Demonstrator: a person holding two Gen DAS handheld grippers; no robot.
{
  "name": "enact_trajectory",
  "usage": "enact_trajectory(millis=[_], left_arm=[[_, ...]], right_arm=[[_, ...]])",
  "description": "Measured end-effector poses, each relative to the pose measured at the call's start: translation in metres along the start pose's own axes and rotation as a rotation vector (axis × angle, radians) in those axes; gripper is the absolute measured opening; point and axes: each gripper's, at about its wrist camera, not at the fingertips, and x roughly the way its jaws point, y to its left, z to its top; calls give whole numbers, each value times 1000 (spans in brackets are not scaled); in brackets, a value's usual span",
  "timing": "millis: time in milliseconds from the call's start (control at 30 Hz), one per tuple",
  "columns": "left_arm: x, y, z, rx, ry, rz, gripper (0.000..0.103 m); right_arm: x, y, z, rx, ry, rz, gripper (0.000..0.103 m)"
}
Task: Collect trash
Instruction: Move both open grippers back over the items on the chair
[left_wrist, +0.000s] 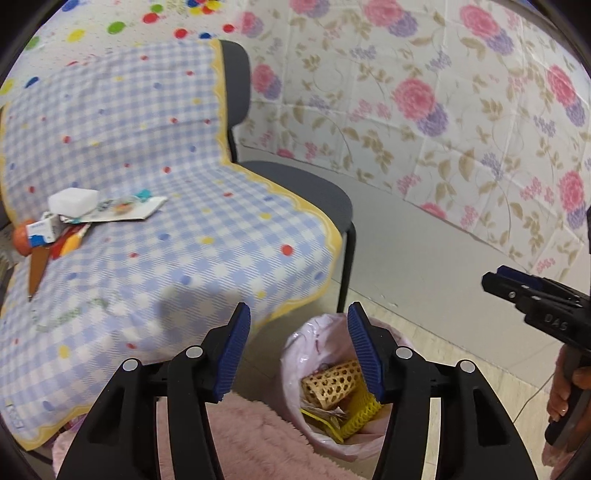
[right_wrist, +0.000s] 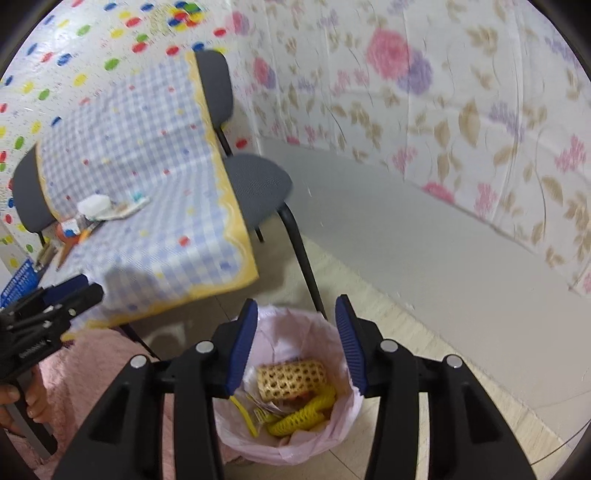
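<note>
Both grippers hang over the pink-lined trash bin (right_wrist: 291, 391), jaws apart and empty: the left gripper (left_wrist: 299, 354) fairly wide, the right gripper (right_wrist: 295, 343) narrower. A tan mesh sleeve (right_wrist: 291, 380) and yellow netting (right_wrist: 303, 419) already lie inside. More trash, a white foam block (left_wrist: 72, 201), a small carton (left_wrist: 44, 230) and wrappers (left_wrist: 125, 210), lies well apart on the checked cloth (left_wrist: 184, 184) over the chairs. The likely risks: a jaw snagging the loose liner on withdrawal and tipping the bin, or the cloth dragging as flat wrappers are pinched.
</note>
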Motion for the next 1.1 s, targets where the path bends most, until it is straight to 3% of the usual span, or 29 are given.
enact_trajectory(millis=[433,733,867,967,1100], left_arm=[[-55,48,11,-73,-79,127,59],[-71,106,13,-154,-95,276,63],[-78,133,14,-182,-93,348,64],[-85,154,15,-204,-92,411,76],[-92,185,19,-247,-82,478,76]], right_arm=[[4,63,27,-95,-30,94,44],[28,123,55,-182,-24,185,44],[42,146,66,-207,-16,232,48],[52,164,73,-230,-12,262,52],[66,186,83,-260,-10,296,57]])
